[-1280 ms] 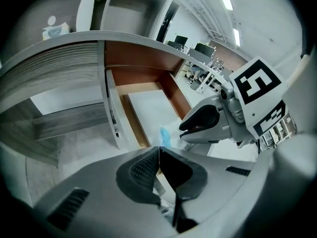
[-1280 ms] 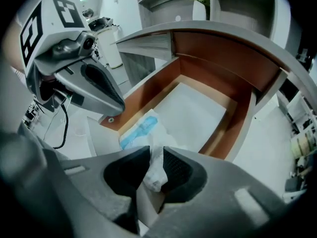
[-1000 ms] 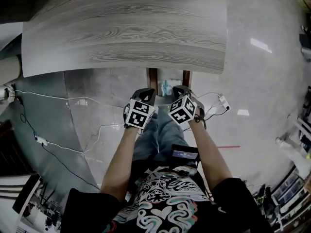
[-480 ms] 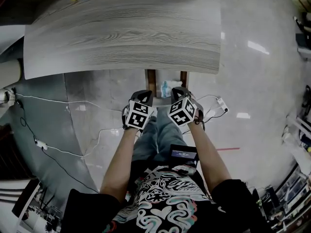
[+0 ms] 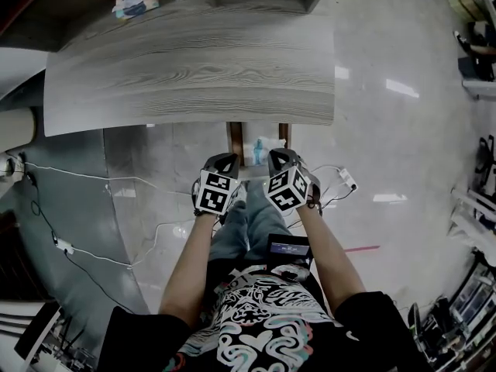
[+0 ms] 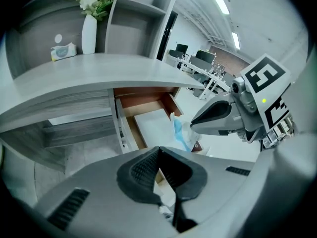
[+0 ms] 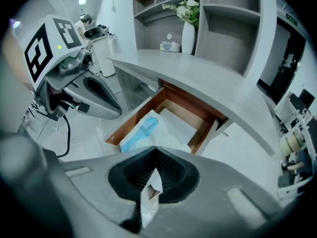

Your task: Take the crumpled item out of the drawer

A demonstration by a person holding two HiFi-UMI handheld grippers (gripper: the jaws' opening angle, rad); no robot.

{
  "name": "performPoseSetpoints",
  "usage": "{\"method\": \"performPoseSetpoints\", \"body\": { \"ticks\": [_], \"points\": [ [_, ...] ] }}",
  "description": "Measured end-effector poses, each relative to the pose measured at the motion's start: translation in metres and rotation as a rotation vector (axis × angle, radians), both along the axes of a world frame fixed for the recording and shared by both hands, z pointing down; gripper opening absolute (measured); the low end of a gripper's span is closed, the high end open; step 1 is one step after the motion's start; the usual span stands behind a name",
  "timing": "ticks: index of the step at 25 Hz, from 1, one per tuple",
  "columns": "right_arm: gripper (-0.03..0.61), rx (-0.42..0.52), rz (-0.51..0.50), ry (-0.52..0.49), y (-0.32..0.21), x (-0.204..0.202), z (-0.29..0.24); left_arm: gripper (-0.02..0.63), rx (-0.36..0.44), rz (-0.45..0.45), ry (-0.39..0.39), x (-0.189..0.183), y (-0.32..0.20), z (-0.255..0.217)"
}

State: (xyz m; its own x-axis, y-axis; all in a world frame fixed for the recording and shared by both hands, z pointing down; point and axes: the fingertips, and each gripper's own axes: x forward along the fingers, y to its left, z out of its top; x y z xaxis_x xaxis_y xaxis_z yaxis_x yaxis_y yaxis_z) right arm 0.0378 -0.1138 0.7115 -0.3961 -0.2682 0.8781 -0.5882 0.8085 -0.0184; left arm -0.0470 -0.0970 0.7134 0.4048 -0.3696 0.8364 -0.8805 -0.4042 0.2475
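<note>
Under the grey wood desk (image 5: 194, 68) a wooden drawer (image 5: 235, 138) stands pulled out. A crumpled white and blue item (image 5: 260, 147) lies at its front end, clearer in the left gripper view (image 6: 181, 133) and in the right gripper view (image 7: 141, 133). My left gripper (image 5: 226, 160) hovers at the drawer's front left with its jaws closed tip to tip (image 6: 158, 148). My right gripper (image 5: 279, 157) is at the front right, also shut (image 7: 156, 148), its tips just short of the item. Neither holds anything. The drawer's white lining (image 6: 148, 123) shows behind the item.
A white vase of flowers (image 6: 89, 31) and a tissue pack (image 6: 63, 51) sit on the desk by the shelves. Cables (image 5: 116, 239) and a power strip (image 5: 346, 178) lie on the glossy floor. The person's legs are below the grippers.
The head view has tilted so more of the desk's back and shelves shows. Both grippers stay side by side at the drawer's front, drifted slightly left.
</note>
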Motion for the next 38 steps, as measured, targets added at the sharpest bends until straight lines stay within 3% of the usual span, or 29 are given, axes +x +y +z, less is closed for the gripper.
{"method": "performPoseSetpoints", "body": {
  "ticks": [10,38],
  "points": [
    [0.008,0.083,0.046,-0.024,-0.003,0.001,-0.044,0.0,0.1,-0.018,0.027,0.001,-0.009,-0.043],
    [0.008,0.306,0.243,-0.149,0.012,0.012,-0.162,-0.001,0.384,-0.089,0.219,0.002,-0.012,-0.178]
  ]
}}
